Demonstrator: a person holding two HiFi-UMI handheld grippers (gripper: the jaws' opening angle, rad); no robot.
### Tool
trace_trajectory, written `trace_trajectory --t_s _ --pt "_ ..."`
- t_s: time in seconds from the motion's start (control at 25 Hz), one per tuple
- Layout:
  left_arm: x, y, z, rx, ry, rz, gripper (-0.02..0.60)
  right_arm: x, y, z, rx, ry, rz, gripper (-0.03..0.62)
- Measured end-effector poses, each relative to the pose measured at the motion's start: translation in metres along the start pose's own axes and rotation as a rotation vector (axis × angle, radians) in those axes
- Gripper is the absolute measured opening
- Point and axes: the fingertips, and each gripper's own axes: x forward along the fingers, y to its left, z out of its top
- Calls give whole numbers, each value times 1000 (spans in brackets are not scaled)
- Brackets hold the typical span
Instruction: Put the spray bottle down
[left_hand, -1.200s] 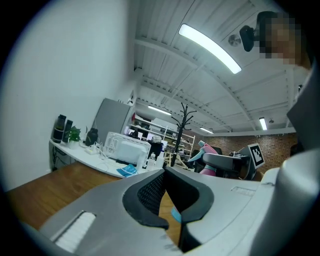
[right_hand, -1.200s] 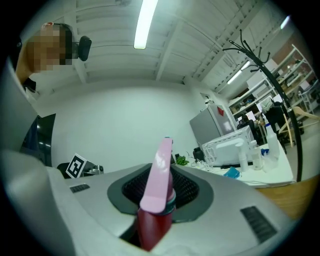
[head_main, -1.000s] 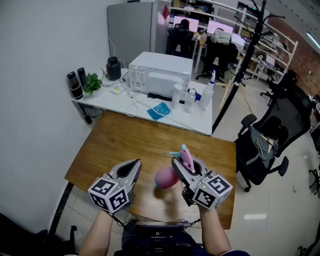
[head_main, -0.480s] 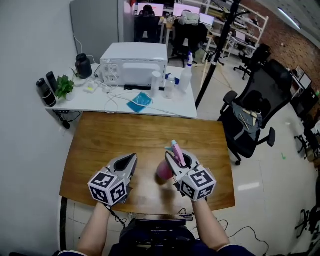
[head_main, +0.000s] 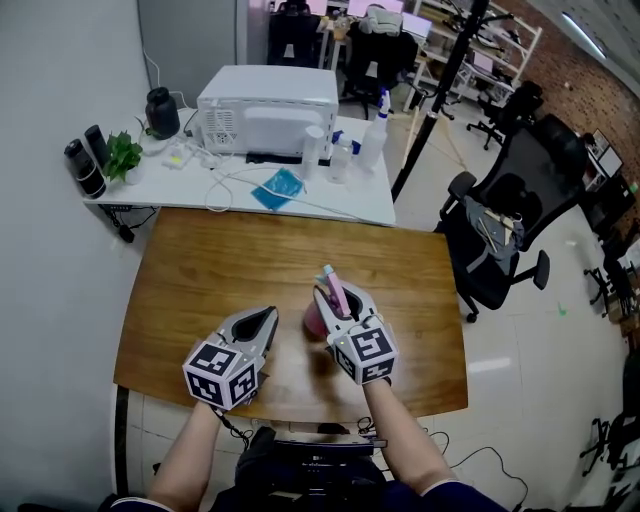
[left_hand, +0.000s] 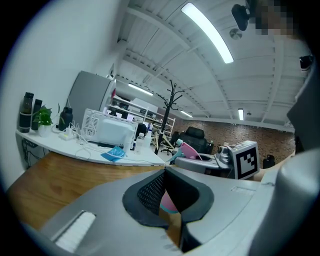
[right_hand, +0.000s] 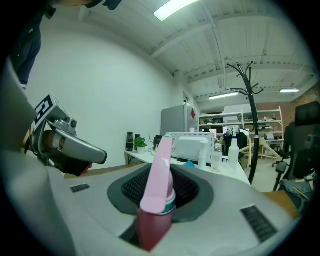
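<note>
The spray bottle (head_main: 314, 320) has a dark pink body and a pale pink head with a teal collar. My right gripper (head_main: 338, 298) is shut on it at the neck and holds it roughly upright over the wooden table (head_main: 230, 262), near the front middle. In the right gripper view the spray bottle (right_hand: 156, 200) rises between the jaws. Whether its base touches the wood I cannot tell. My left gripper (head_main: 268, 315) hovers just left of the bottle, shut and holding nothing. The bottle's head (left_hand: 189, 150) shows beyond its jaws.
Behind the wooden table stands a white desk (head_main: 375, 208) with a microwave (head_main: 268, 108), cables, a blue cloth and several bottles. A black office chair (head_main: 505, 215) and a coat stand pole (head_main: 432, 105) are to the right. A grey wall runs along the left.
Both grippers have sunk toward the tabletop. The right one has rolled, bringing the bottle from tilted to more upright and lower. The left gripper stays shut beside it.
</note>
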Motion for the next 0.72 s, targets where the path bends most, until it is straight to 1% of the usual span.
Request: trace_trajectory --t_s 0.16,0.32,0.72 --pt "3 -1 -7 -4 13 -1 6 14 7 -13 -28 11 15 118" --pt "7 -3 -16 -23 33 -4 6 23 10 -21 -46 8 6 118" --pt "-2 8 -25 -59 45 21 5 36 21 -47 -29 41 12 118"
